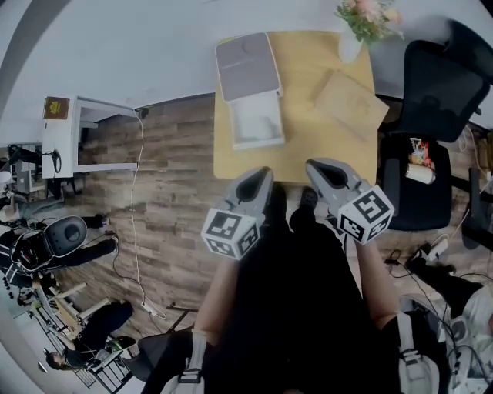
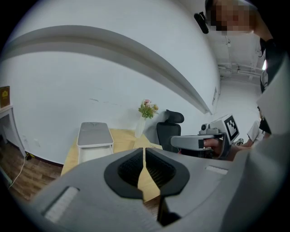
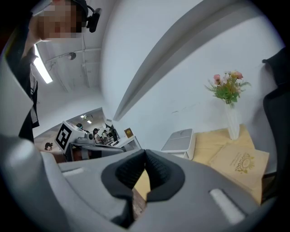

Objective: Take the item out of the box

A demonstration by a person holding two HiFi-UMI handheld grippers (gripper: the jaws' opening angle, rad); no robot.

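Observation:
A white box point(image 1: 258, 119) lies open on the wooden table point(image 1: 308, 154), its grey lid point(image 1: 246, 65) folded back toward the wall. The inside looks plain white and I cannot make out an item in it. In the gripper views the box point(image 2: 95, 140) point(image 3: 179, 141) stands well ahead, out of reach of the jaws. My left gripper point(image 1: 266, 173) and right gripper point(image 1: 312, 165) hover side by side at the table's near edge, both shut with nothing between the pads. The left gripper point(image 2: 145, 152) and right gripper point(image 3: 145, 154) show their jaws touching at the tips.
A flat tan box point(image 1: 350, 100) lies right of the white box. A vase of flowers point(image 1: 362, 23) stands at the table's far right corner. A black office chair point(image 1: 431, 115) sits to the right. A white cable point(image 1: 139, 192) and a white cabinet point(image 1: 73, 135) are on the floor at the left.

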